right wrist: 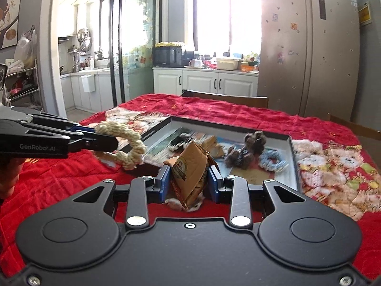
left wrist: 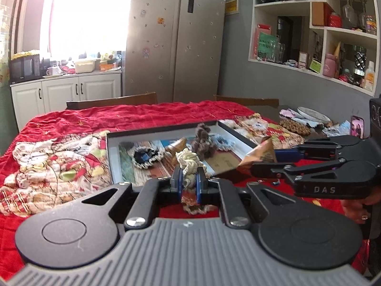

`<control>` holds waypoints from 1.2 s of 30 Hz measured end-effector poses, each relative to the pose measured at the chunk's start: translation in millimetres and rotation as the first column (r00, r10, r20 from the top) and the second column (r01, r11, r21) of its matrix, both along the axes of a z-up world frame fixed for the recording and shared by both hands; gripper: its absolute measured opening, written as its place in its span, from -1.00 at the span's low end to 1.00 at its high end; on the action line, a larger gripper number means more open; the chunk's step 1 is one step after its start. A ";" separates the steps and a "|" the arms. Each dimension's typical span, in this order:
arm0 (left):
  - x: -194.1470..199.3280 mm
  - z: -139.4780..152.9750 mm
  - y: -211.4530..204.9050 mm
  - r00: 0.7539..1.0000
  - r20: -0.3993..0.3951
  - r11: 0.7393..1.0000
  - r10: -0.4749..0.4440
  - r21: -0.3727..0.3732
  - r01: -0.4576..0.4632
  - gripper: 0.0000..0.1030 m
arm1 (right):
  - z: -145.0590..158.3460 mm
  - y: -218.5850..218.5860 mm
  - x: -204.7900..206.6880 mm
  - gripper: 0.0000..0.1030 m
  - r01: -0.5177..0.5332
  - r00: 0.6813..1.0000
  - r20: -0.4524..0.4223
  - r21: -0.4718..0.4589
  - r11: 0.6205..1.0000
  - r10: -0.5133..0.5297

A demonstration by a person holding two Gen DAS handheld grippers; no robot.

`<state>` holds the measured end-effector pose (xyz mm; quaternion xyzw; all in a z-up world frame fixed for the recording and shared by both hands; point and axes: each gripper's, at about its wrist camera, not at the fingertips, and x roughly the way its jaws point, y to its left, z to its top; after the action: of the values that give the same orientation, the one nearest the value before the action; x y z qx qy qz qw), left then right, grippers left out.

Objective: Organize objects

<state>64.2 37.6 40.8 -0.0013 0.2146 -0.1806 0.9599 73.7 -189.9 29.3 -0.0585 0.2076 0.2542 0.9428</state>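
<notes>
Both grippers are loaded and held low over the near edge of the table. Closest on one side, the left gripper (left wrist: 189, 181) has its blue pads pressed together on a cream rope ring (left wrist: 189, 164), which sticks up between the fingers and shows as a twisted loop in the right wrist view, hanging above the red cloth just off the tray's near left corner. Beside it, the right gripper (right wrist: 189, 182) is clamped on a brown snack packet (right wrist: 190, 166), a crinkled foil bag with a round printed label, standing upright between the pads. Just past the fingertips lies a shallow black-rimmed tray (left wrist: 164, 130) with a printed picture as its floor, resting on the red quilted tablecloth (left wrist: 71, 124). Inside it I can see a black-and-white scrunchie (left wrist: 147, 156) toward the left, a second brown packet (left wrist: 177, 145) near the middle, a fuzzy brown scrunchie (left wrist: 202, 140) beside it, and a pale blue scrunchie (left wrist: 223, 141) toward the right rim. Beyond the table stand dark wooden chairs (left wrist: 112, 100), then a tall silver refrigerator (left wrist: 176, 38) and white kitchen cabinets (left wrist: 66, 90) under a bright window.
</notes>
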 end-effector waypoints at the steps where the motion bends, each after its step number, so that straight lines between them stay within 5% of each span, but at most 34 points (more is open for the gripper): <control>1: 3.2 1.5 1.1 1.000 0.002 1.000 0.007 -0.005 -0.007 -0.74 | 2.1 -1.0 3.1 -0.37 0.007 1.000 0.003 0.001 1.000 -0.007; 21: 87.4 18.5 3.1 0.994 0.006 0.994 0.108 -0.021 -0.108 -0.74 | 34.3 28.0 95.6 -0.37 0.062 0.998 0.013 -0.042 0.997 -0.061; 36: 167.1 -6.5 3.5 0.981 -0.079 0.980 0.180 -0.074 -0.186 -0.74 | 4.6 52.7 186.9 -0.37 0.132 0.988 -0.079 -0.021 0.991 -0.133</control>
<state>231.3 41.2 34.2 -0.0666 0.2402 -0.1000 0.9633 260.6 -137.2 34.0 -0.0417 0.2507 0.1916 0.9480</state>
